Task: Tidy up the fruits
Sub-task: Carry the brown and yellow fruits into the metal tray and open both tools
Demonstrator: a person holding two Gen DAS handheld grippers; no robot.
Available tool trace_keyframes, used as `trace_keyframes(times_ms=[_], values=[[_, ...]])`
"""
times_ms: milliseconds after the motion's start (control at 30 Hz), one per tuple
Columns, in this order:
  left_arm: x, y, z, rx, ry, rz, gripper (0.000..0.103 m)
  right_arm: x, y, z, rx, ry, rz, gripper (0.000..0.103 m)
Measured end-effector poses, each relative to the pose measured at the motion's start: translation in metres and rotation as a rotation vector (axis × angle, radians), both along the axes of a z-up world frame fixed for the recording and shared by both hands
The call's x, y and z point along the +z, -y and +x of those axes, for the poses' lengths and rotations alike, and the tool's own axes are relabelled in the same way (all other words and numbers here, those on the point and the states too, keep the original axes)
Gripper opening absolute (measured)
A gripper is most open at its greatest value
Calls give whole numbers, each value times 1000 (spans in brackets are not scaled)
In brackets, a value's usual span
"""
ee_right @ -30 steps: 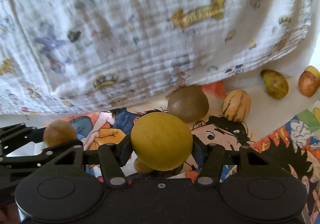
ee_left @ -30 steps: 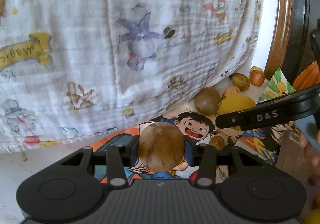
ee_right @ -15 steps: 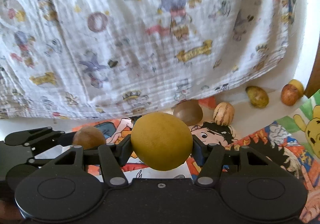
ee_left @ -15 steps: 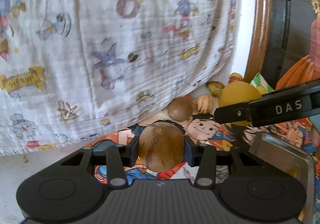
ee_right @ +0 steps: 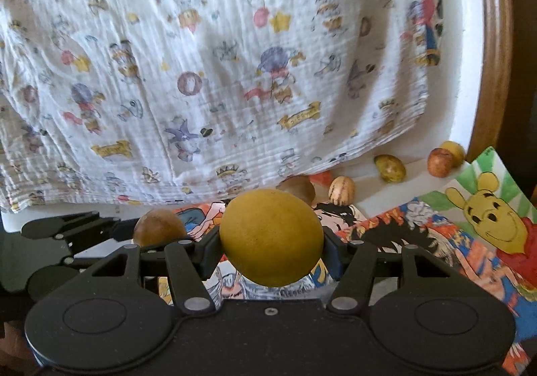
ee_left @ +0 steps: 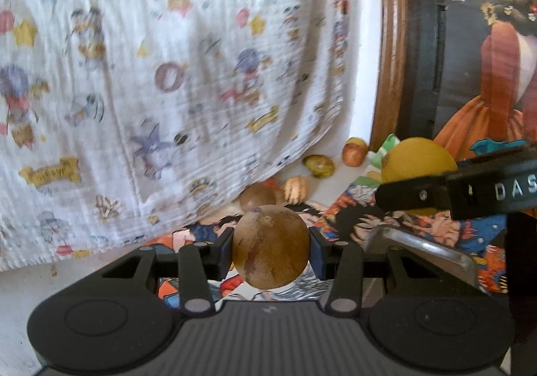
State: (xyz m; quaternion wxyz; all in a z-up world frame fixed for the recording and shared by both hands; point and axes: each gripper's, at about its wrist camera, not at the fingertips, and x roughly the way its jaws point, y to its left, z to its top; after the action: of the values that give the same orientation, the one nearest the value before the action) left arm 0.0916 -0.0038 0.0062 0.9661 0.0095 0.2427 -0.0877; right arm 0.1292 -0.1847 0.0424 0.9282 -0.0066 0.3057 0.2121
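Above the cartoon-printed surface (ee_right: 419, 235), my left gripper (ee_left: 271, 253) pinches a brown fruit (ee_left: 271, 246), my right gripper (ee_right: 271, 246) a yellow fruit (ee_right: 271, 236). Both hang lifted. A metal tray (ee_left: 423, 246) lies just right of the left jaws, nearer them.

The right tongs (ee_right: 271, 241) clamp a round yellow fruit (ee_right: 271, 236). To their left, the left tongs (ee_right: 110, 230) grip a round brown fruit (ee_right: 158, 231). Beyond, a striped cream fruit (ee_right: 341, 190) lies near the hanging white cartoon-print cloth (ee_right: 214, 67).
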Motion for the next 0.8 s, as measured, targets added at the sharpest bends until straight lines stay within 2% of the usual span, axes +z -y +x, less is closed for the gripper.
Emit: trace_keyframes(times_ms=[200,467,800], values=[[9,18,-21,-33,12,7,49,6,23,-33,-39,12,15,62],[2,33,-36,-62,-9,9,49,-2,56,-62,-97,3,12,62],[-18,49,-28,-96,-48,3,49,-25,93,-64,-183,-32,8,62]])
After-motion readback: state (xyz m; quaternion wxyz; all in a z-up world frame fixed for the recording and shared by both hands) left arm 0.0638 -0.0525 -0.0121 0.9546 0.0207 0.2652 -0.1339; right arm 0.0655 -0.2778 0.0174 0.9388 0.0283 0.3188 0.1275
